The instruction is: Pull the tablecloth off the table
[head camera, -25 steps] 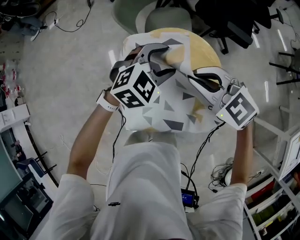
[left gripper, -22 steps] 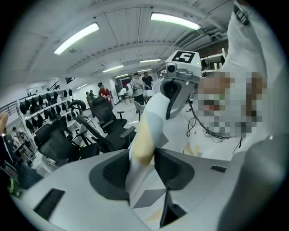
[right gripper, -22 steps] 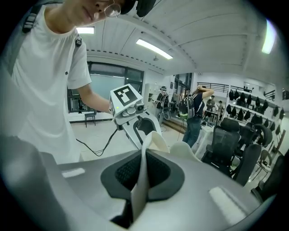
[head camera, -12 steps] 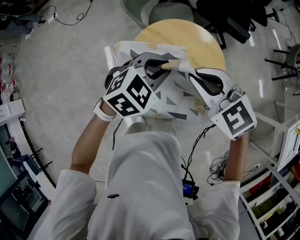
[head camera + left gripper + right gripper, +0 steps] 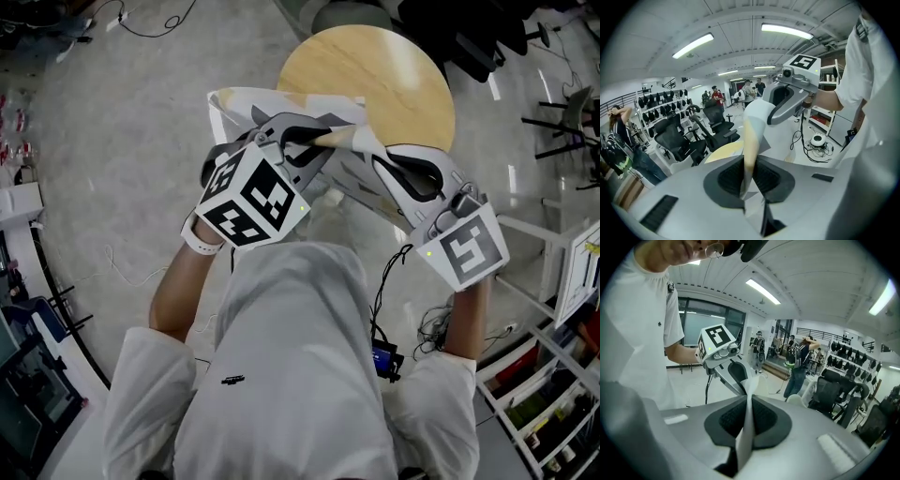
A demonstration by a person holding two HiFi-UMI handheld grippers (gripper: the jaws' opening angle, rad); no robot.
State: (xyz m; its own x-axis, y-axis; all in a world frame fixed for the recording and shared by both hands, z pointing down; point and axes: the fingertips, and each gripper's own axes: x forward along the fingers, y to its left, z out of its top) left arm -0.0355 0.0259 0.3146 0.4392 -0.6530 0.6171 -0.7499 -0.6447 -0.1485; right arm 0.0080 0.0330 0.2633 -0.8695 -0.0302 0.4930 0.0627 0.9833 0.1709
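the cloth [image 5: 239, 99] had slid almost clear of the table [image 5: 375, 75], whose wood now showed bare. it hung bunched between the grippers. the right gripper [image 5: 373, 155] was clamped on it and the left gripper [image 5: 323, 141] was closing on a fold, so the pull looked nearly done.

The round wooden desk [image 5: 375, 75] stood on a pale speckled floor [image 5: 112, 150]. Its grain showed uncovered across the far, right and central areas. The patterned tablecloth [image 5: 239, 101] overlapped only the near left edge; contact there could not be confirmed. Black office chairs [image 5: 473, 42] stood beyond the far right edge.
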